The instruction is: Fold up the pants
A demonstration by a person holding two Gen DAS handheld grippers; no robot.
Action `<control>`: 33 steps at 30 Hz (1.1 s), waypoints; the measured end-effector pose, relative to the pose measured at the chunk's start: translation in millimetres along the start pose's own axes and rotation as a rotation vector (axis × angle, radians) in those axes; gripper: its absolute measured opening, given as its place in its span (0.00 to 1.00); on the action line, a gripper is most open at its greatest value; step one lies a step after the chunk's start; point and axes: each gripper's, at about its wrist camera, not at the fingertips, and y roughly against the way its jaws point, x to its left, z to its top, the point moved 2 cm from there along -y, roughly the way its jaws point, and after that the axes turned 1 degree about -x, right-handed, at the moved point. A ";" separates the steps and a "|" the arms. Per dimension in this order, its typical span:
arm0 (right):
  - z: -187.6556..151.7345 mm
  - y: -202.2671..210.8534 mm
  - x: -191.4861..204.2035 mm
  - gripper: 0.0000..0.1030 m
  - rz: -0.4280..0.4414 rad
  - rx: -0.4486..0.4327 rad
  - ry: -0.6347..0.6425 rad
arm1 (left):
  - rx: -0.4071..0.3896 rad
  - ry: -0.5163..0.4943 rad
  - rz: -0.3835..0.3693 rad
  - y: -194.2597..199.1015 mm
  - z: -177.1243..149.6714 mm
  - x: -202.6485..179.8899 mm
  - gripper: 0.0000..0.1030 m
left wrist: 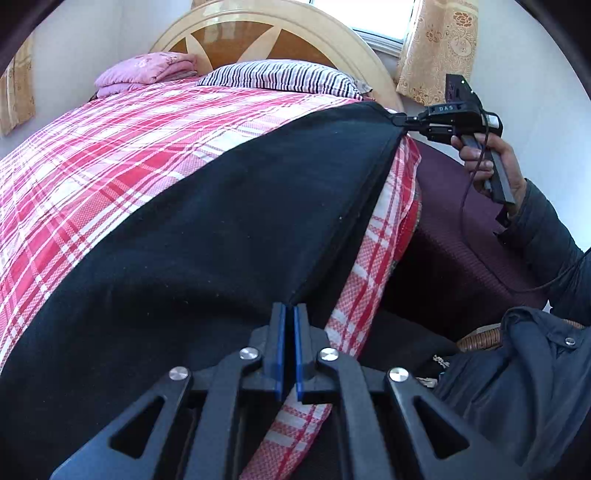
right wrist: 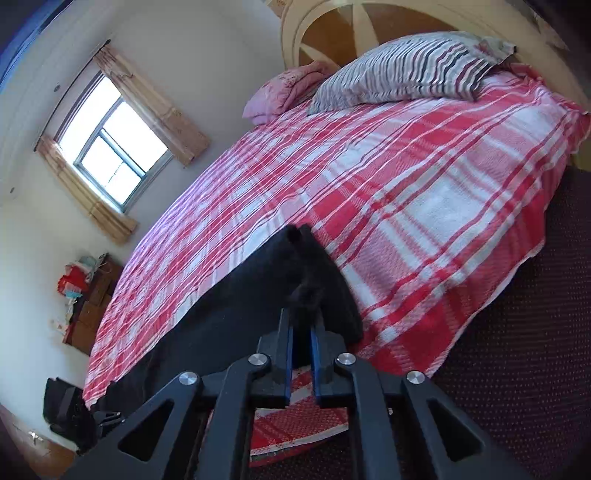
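left wrist: matte black pants [left wrist: 229,229] taut

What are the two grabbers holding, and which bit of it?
Both hold the black pants. The left gripper pinches the near corner at the bed's edge; the right gripper pinches the far corner of the same edge, stretched between them.

The pants [left wrist: 221,229] are plain black on a bedsheet [left wrist: 110,147] checked in red, pink and white. At the far end lie a pillow [left wrist: 280,75] striped white and dark and a pink folded quilt [left wrist: 144,70], before a cream-and-brown headboard [left wrist: 258,33]. The curtain [left wrist: 436,48] is beige with a floral print.
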 end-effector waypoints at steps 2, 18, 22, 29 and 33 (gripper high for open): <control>4.9 9.1 1.9 0.19 -0.044 -0.043 0.012 | 0.001 -0.001 -0.003 -3.5 1.0 0.3 0.05; 50.3 -59.4 23.8 0.19 0.000 0.152 0.004 | -0.012 0.015 0.002 -8.1 0.9 3.7 0.05; 51.1 -37.0 35.2 0.05 0.077 0.028 0.053 | -0.026 0.007 0.000 -3.7 0.6 2.3 0.05; 47.9 -23.7 49.5 0.05 -0.065 -0.048 0.200 | -0.009 0.002 -0.006 -8.6 -1.3 1.5 0.05; 41.6 -38.8 30.3 0.16 -0.123 -0.011 0.173 | -0.009 0.006 -0.007 -8.8 -0.3 2.6 0.05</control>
